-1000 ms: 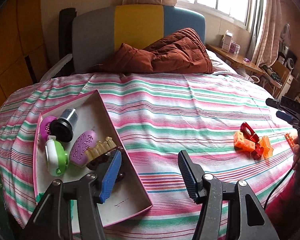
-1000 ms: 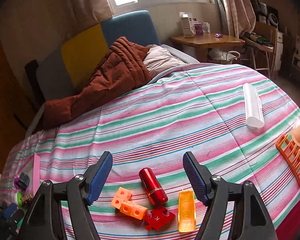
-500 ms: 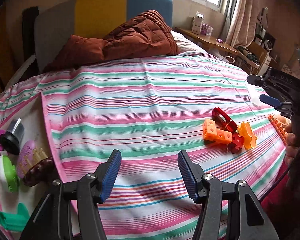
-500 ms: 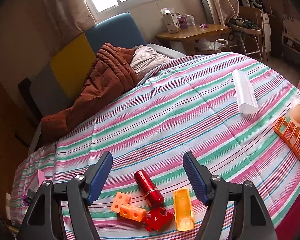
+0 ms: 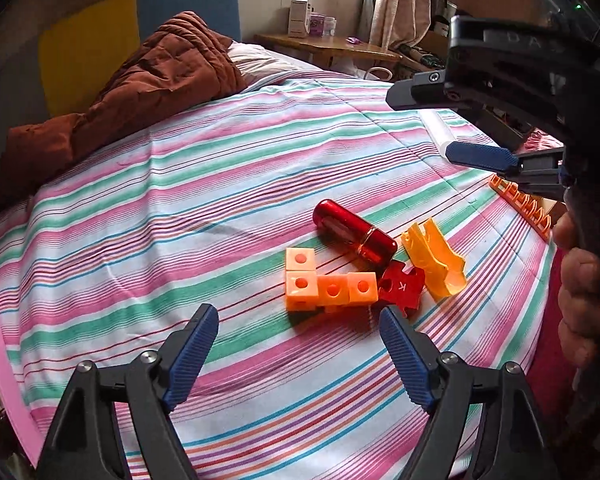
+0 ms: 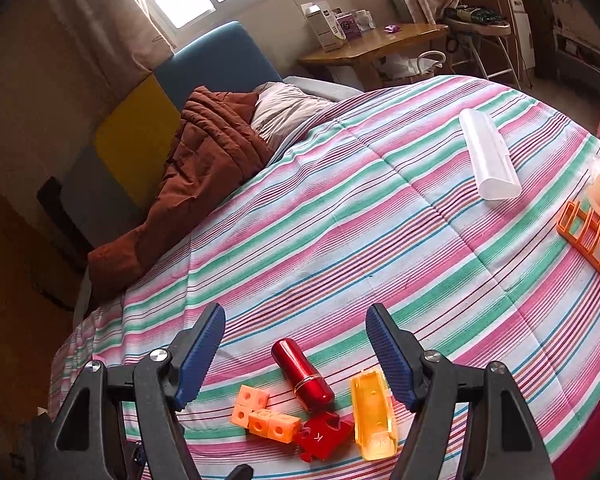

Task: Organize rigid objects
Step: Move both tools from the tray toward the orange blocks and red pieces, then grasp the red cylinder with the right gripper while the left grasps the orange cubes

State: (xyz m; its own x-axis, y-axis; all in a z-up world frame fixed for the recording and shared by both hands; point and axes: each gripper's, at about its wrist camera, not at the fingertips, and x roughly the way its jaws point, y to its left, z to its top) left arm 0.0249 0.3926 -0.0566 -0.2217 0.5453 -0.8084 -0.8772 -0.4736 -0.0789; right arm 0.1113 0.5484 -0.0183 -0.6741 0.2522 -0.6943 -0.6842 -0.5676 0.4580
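Left wrist view: left gripper [image 5: 298, 330] jaws have just been opening, nothing between them, just short of the orange blocks [image 5: 327, 287].
Right gripper [image 6: 296, 342]: open, empty, above the red tube [image 6: 302, 374].
Left to sort: puzzle piece [image 6: 322, 436], yellow case [image 6: 373, 414], white roll [image 6: 489, 155], all loose on the bed.

Both wrist views look steeply down, close over the striped bed [image 5: 180, 208]; they share the red tube [image 5: 354, 232] [image 6: 302, 374] and orange blocks [image 5: 328, 288] [image 6: 264, 414].
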